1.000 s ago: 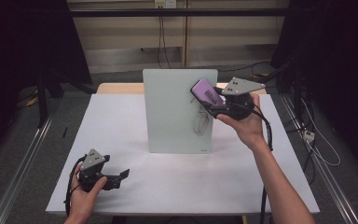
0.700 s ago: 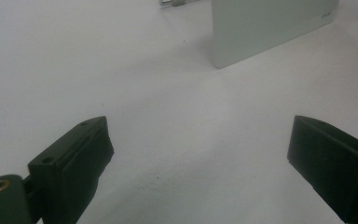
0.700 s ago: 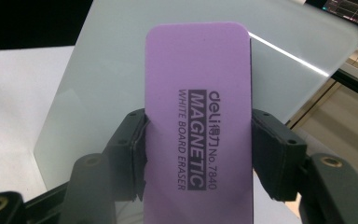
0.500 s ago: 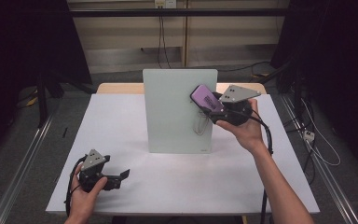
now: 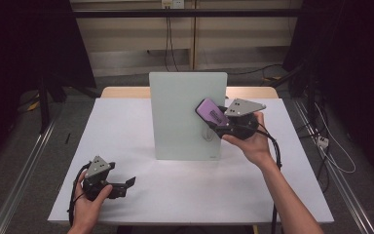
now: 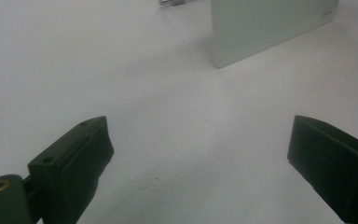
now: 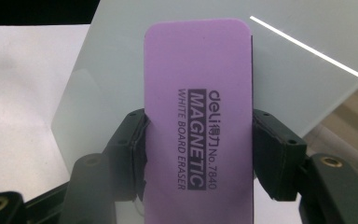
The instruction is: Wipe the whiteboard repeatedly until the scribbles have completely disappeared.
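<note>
Two grippers: right gripper (image 5: 217,118) jaws clamp purple eraser (image 7: 198,121) against whiteboard (image 5: 177,117); left gripper (image 5: 126,184) jaws wide apart, empty.

Both black grippers (image 5: 126,184) (image 5: 214,124) are carrying grey three-cornered plates and trailing black cables; bare forearms are showing no sleeves

left gripper (image 5: 126,184) spread, right gripper (image 5: 213,119) clamped

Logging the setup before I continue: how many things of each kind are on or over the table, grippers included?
Grippers: 2, left and right
Purple whiteboard eraser: 1
Upright white board: 1
Total: 4
</note>
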`<state>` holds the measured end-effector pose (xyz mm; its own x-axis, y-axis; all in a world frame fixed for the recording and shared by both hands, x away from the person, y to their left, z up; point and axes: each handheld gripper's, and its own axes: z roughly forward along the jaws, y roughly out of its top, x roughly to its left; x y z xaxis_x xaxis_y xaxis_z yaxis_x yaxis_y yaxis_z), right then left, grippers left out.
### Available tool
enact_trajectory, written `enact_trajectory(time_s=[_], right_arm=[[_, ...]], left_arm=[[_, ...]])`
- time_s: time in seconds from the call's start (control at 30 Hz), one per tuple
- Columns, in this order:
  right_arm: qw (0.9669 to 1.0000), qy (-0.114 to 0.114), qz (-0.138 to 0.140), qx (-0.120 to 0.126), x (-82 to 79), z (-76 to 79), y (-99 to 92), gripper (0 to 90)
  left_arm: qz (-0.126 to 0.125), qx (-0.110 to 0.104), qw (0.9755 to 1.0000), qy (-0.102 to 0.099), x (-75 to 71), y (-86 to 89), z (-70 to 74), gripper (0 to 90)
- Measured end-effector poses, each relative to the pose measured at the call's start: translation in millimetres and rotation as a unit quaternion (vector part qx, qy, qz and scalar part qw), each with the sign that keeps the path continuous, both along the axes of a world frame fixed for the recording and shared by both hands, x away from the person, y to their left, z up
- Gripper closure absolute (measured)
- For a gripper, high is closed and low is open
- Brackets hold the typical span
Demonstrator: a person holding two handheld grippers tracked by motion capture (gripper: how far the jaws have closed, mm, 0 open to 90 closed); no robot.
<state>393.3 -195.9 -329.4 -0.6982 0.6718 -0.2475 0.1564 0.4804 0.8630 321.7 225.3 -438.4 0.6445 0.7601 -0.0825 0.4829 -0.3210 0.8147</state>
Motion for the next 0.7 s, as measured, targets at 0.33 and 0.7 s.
enact_trajectory(time_s=[0.33,0.7], right_arm=[[0.9993,0.026,0.023,-0.015,-4.8,-22.0,11.7,41.9],[0.9984,0.039,0.034,-0.020,-5.9,-29.5,18.5,41.9]], left_arm=[[0.001,0.000,1.0000,0.000,-0.3,0.2,0.4,6.0],[0.000,0.000,1.0000,0.001,0.0,0.4,0.0,6.0]])
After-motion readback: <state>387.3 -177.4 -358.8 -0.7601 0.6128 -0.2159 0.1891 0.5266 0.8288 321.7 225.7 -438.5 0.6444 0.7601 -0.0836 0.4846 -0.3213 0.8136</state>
